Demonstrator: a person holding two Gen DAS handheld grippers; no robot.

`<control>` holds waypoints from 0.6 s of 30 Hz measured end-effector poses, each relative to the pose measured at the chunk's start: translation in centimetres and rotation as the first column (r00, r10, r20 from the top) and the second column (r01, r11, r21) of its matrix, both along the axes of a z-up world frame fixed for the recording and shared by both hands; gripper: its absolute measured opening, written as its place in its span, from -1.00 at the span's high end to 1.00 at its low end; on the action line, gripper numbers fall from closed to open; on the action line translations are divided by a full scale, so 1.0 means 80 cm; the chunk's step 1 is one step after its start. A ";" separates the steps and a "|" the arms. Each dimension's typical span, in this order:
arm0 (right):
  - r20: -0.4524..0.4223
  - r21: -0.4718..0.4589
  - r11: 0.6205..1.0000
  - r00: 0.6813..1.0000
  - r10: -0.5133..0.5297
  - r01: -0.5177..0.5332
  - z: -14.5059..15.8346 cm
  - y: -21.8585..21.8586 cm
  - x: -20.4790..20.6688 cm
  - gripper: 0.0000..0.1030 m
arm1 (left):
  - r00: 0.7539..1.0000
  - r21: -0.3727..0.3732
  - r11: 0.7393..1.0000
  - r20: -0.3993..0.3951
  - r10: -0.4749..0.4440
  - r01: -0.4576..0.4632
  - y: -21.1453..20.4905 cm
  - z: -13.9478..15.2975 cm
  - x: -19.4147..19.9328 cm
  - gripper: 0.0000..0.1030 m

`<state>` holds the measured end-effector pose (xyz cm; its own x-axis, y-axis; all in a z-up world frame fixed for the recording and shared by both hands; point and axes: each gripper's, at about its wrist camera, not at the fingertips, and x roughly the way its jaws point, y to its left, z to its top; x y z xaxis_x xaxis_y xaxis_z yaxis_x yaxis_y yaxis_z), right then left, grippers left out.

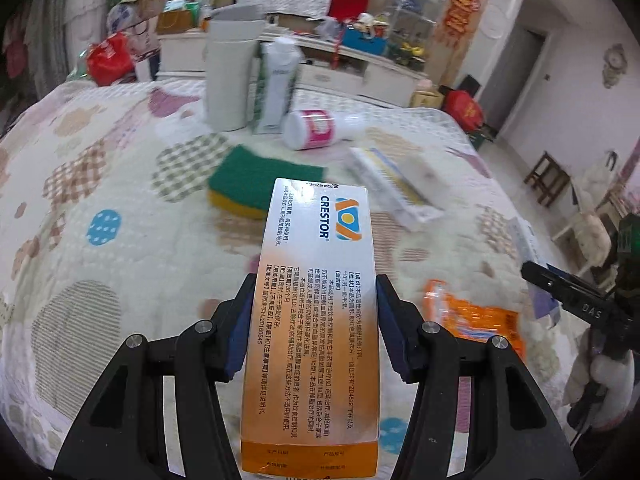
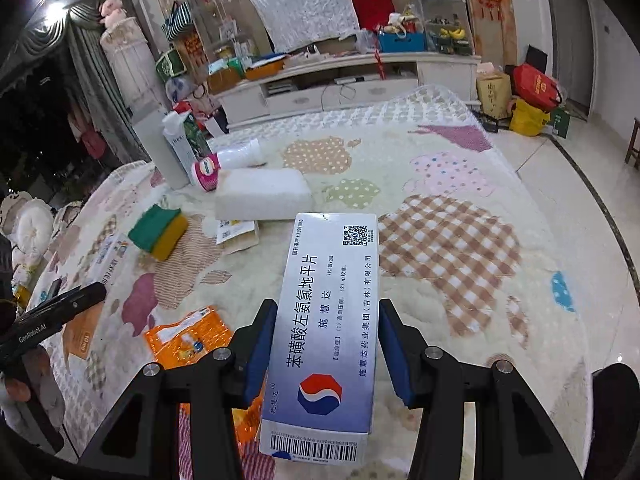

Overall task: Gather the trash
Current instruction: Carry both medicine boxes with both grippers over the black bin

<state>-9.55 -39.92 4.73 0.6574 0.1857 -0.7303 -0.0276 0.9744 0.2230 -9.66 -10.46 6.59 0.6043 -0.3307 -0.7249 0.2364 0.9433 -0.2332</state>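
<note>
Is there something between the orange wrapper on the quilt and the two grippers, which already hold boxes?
Nothing lies over the orange wrapper, but the left gripper grips the Crestor box and the right gripper the blue-white box.

Orange-white Crestor box (image 1: pixel 316 312) lengthwise between tongs, blue-white medicine box (image 2: pixel 326 332) likewise

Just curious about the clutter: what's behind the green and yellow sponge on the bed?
Behind the sponge stand a tall white cylinder and a white bottle, with a pink-labelled bottle lying beside them. Whatever is behind the cylinder is hidden.
</note>
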 end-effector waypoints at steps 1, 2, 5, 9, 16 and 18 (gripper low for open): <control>0.007 -0.002 1.000 1.000 -0.002 0.002 0.004 -0.002 -0.005 0.06 | 1.000 -0.007 1.000 0.005 -0.013 0.013 -0.009 0.005 -0.004 -0.06; 0.015 -0.001 1.000 1.000 -0.005 0.005 0.008 -0.005 -0.010 0.06 | 1.000 -0.010 1.000 0.011 -0.024 0.024 -0.015 0.009 -0.007 -0.06; 0.042 0.010 1.000 0.999 -0.013 0.013 0.020 -0.015 -0.027 0.06 | 0.997 -0.007 0.998 0.042 -0.060 0.060 -0.042 0.022 -0.020 -0.06; 0.058 0.019 0.999 0.998 -0.027 0.026 0.028 -0.026 -0.048 0.06 | 0.992 0.002 0.993 0.055 -0.114 0.114 -0.082 0.031 -0.032 -0.06; 0.068 0.012 0.998 0.995 -0.068 0.067 0.036 -0.055 -0.083 0.06 | 0.980 -0.010 0.982 0.062 -0.189 0.190 -0.137 0.037 -0.045 -0.06; 0.078 0.011 0.996 0.993 -0.091 0.090 0.038 -0.067 -0.095 0.06 | 0.974 -0.015 0.976 0.069 -0.214 0.215 -0.153 0.041 -0.050 -0.06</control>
<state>-17.11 -45.29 7.79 0.7266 0.1281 -0.6750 0.0430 0.9720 0.2308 -13.70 -22.68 9.90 0.5643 -0.4736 -0.6762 0.4486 0.8635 -0.2304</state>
